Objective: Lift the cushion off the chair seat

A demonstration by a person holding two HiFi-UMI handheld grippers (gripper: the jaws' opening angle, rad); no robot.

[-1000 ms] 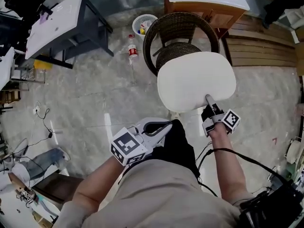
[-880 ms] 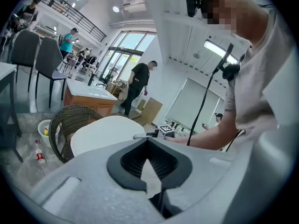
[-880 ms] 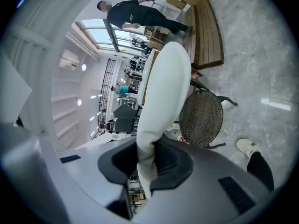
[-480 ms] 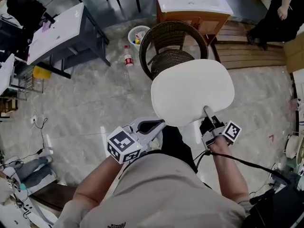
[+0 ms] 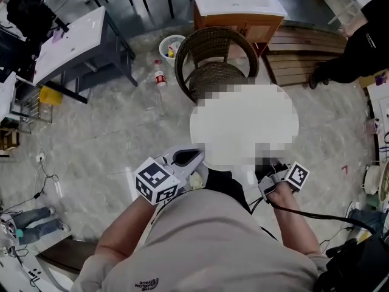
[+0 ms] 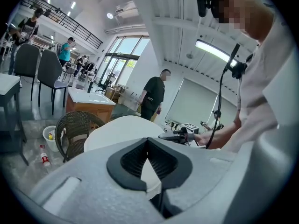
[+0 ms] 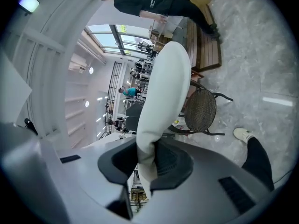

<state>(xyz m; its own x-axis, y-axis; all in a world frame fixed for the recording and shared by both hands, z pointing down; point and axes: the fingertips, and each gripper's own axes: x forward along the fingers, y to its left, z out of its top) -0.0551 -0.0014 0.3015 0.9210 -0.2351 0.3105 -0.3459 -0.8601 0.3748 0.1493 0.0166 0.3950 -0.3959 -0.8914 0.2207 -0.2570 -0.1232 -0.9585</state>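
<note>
The white cushion hangs in the air in front of the dark wicker chair, whose woven seat lies bare. My right gripper is shut on the cushion's near right edge; the right gripper view shows the cushion pinched between the pads and rising away edge-on, with the chair beyond. My left gripper sits at the cushion's near left edge, its tips meeting. From the left gripper the cushion lies just past the tips.
A white bin and a bottle lie on the floor left of the chair. A wooden cabinet with a white top stands behind it, wooden slats to its right. A grey table is at left. A person in black stands at right.
The cushion has come up and toward me in the right gripper's grip, clear of the chair seat. The left gripper has drifted up to the cushion's left edge.
</note>
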